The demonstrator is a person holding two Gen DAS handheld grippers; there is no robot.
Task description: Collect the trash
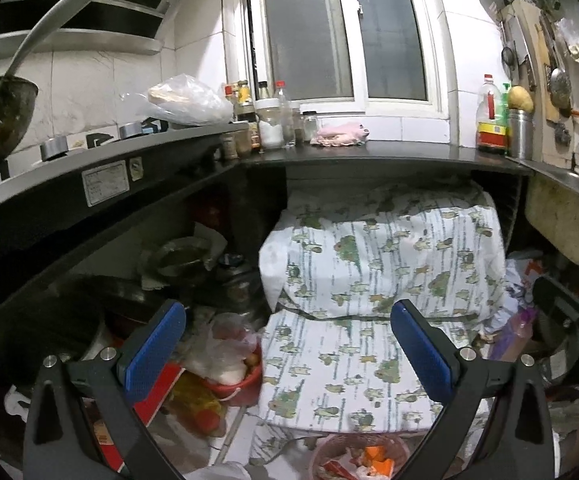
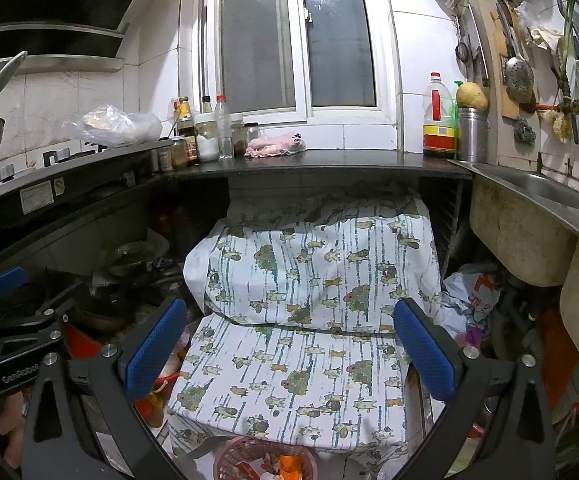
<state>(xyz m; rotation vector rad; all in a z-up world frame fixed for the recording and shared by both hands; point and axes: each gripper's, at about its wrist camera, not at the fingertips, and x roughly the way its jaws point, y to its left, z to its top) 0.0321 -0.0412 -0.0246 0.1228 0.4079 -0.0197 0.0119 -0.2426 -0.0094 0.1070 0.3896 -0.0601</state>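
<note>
- Blue-padded left gripper (image 1: 287, 354) is spread wide and holds nothing.
- Right gripper (image 2: 289, 354) is likewise spread wide and empty.
- Both hang before a printed cloth (image 2: 313, 280) draped over something under the dark counter (image 2: 329, 162).
- Pink trash basket (image 2: 245, 458) with orange and white scraps sits on the floor, low between the fingers.
- Clear plastic bag (image 1: 187, 100) lies on the stove.

Basket (image 2: 249, 460) before cloth-covered bulk (image 2: 309, 288)

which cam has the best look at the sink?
Right wrist: the steel sink shows its rim, inner basin and stained underside. The left wrist view catches only a sliver of the sink at its right edge.
</note>
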